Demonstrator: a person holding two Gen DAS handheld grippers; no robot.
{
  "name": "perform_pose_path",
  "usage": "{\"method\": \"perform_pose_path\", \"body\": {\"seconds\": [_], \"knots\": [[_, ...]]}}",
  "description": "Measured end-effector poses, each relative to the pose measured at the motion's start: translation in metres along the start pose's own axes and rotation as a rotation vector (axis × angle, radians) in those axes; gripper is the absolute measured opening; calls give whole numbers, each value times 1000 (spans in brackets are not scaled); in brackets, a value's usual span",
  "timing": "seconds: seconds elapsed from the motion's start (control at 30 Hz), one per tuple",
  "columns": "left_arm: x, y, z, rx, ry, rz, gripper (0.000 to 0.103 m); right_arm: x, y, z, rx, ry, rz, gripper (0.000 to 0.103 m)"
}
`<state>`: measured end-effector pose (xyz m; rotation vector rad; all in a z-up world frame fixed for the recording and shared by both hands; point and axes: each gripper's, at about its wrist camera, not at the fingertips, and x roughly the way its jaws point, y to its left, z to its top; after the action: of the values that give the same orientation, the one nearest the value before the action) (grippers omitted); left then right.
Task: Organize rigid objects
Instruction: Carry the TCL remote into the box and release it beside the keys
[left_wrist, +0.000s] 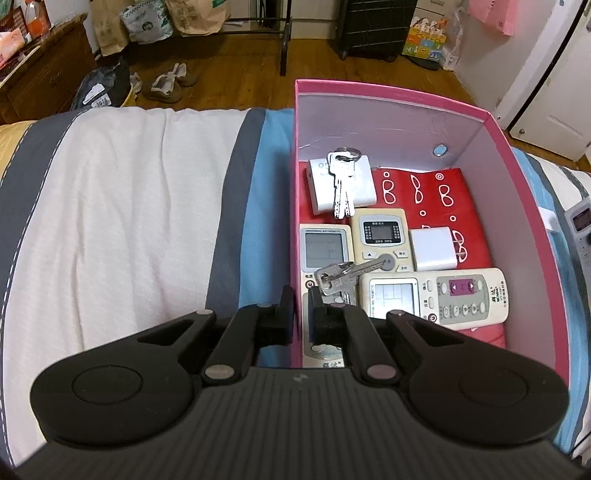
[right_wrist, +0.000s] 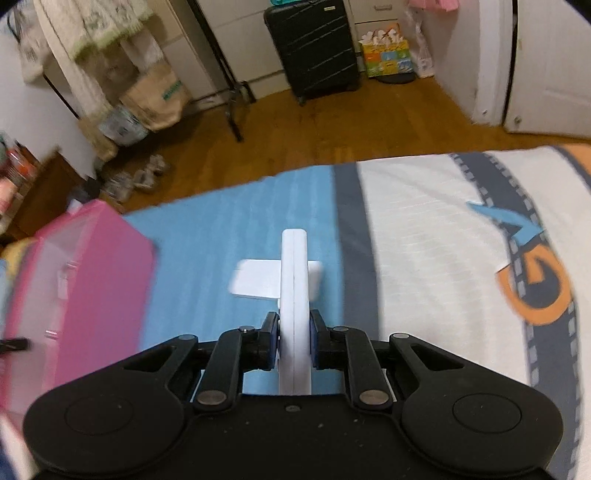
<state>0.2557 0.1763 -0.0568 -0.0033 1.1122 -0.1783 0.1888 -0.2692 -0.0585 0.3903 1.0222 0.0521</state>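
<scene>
Two views show a pink box on a bed. Seen from the left wrist, the left gripper has its jaws pinched on the near left wall of the pink box, one finger outside and one inside. The box sits on a striped bed cover. Inside it, three remote controls lie toward 6 o'clock, a white charger at about 3 o'clock of them, and a white adapter at 12 o'clock with a bunch of keys on it. A second set of keys rests on the remotes. In the right wrist view, which is blurred, the right gripper has its jaws closed on a slim white device, held edge-up above the blue stripe of the bed cover. A flat white block lies beyond it at 12 o'clock, and the pink box stands at 9 o'clock.
</scene>
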Motion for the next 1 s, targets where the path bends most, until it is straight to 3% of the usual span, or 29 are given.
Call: {"method": "perform_pose_path", "body": {"seconds": [0.17,0.3,0.6,0.8,1.0], "knots": [[0,3,2,-7,5,-10,6,-16,27,-3,18,2,135,20],[0,4,2,-4,8,-12,6,-29,66,-1,-44,-1,243,20],[0,4,2,-6,9,-17,6,-46,167,3,-384,8,343,20],[0,5,1,-9,9,-22,7,-20,224,14,-617,68,339,20],[0,7,1,-13,8,-35,7,39,279,22,-1007,203,216,20]]}}
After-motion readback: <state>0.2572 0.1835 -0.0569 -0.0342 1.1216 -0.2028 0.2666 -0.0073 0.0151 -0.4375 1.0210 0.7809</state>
